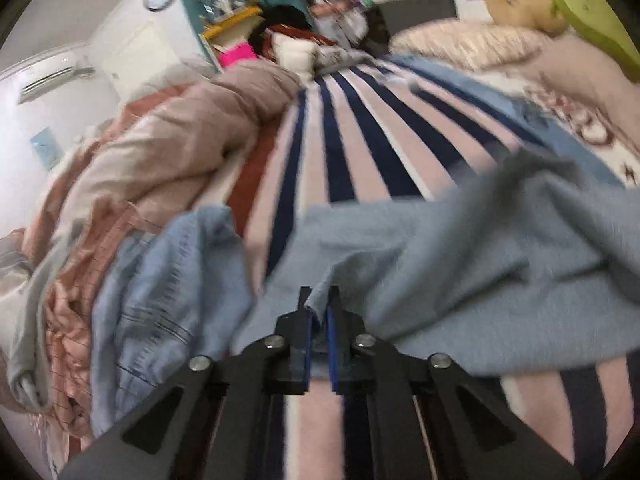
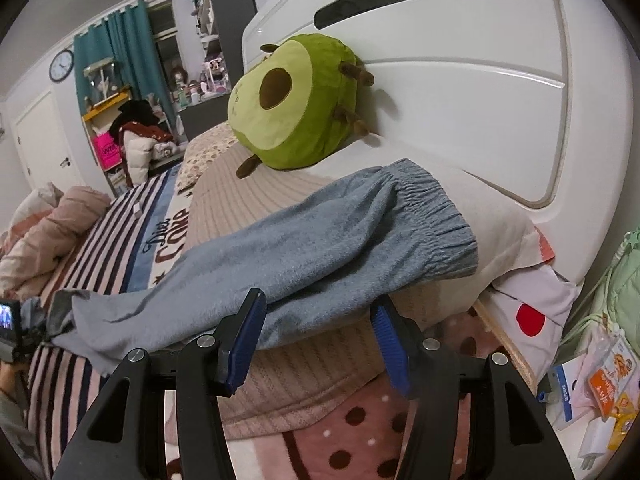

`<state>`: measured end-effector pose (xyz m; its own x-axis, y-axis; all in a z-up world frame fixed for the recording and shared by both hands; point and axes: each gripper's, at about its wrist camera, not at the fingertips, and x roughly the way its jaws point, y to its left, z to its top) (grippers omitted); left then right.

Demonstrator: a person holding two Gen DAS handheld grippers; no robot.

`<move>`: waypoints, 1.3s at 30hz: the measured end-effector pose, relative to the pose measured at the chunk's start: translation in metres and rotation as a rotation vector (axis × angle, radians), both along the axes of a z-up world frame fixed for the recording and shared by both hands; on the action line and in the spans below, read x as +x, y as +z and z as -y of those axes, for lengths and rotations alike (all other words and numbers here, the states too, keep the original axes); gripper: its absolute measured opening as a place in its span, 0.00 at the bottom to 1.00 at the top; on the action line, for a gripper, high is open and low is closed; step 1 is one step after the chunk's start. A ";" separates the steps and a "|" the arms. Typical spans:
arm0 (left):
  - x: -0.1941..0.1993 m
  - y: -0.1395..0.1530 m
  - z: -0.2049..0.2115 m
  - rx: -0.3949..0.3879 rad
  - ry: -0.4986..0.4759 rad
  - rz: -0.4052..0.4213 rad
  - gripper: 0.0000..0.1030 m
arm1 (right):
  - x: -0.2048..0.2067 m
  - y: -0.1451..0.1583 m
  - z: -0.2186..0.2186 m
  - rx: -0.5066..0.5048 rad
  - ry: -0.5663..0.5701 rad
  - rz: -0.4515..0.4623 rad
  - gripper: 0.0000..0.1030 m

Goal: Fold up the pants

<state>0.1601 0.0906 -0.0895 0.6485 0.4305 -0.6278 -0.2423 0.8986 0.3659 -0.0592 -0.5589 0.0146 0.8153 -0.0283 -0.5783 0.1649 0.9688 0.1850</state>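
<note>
The left gripper [image 1: 319, 312] clamped the sweatpants' [image 2: 280, 248] leg end; their length ran toward the waistband [image 2: 436, 216], beyond the right gripper's [image 2: 320, 340] spread fingers.

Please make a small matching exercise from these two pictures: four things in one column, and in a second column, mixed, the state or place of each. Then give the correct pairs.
Things:
1. left claw
2. right claw
3. avocado plush
4. waistband of the pants

States or places:
A. open, holding nothing
B. lies on the pillow near the headboard
C. shut on a cloth edge of the blue-grey pants
D. leans against the headboard

Pairs: 1-C, 2-A, 3-D, 4-B
</note>
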 end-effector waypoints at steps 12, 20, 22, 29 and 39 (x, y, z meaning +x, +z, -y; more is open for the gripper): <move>-0.005 0.024 -0.027 -0.028 0.031 -0.007 0.02 | 0.001 -0.002 -0.007 0.025 0.014 0.012 0.49; -0.042 0.087 -0.024 -0.037 0.015 0.150 0.02 | 0.000 -0.001 0.000 0.069 0.025 0.018 0.49; -0.051 0.105 -0.024 -0.033 0.007 0.173 0.02 | -0.001 -0.001 -0.001 0.072 0.025 0.023 0.49; -0.037 0.125 -0.033 -0.013 0.030 0.139 0.02 | -0.003 0.001 -0.004 0.080 0.044 0.032 0.49; 0.045 0.075 -0.051 0.016 0.096 0.081 0.02 | 0.005 0.005 -0.013 0.010 0.005 0.006 0.49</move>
<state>0.2050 0.1420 -0.0143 0.6524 0.5025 -0.5674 -0.3565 0.8641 0.3553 -0.0538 -0.5463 0.0195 0.8191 -0.0184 -0.5733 0.1591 0.9676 0.1962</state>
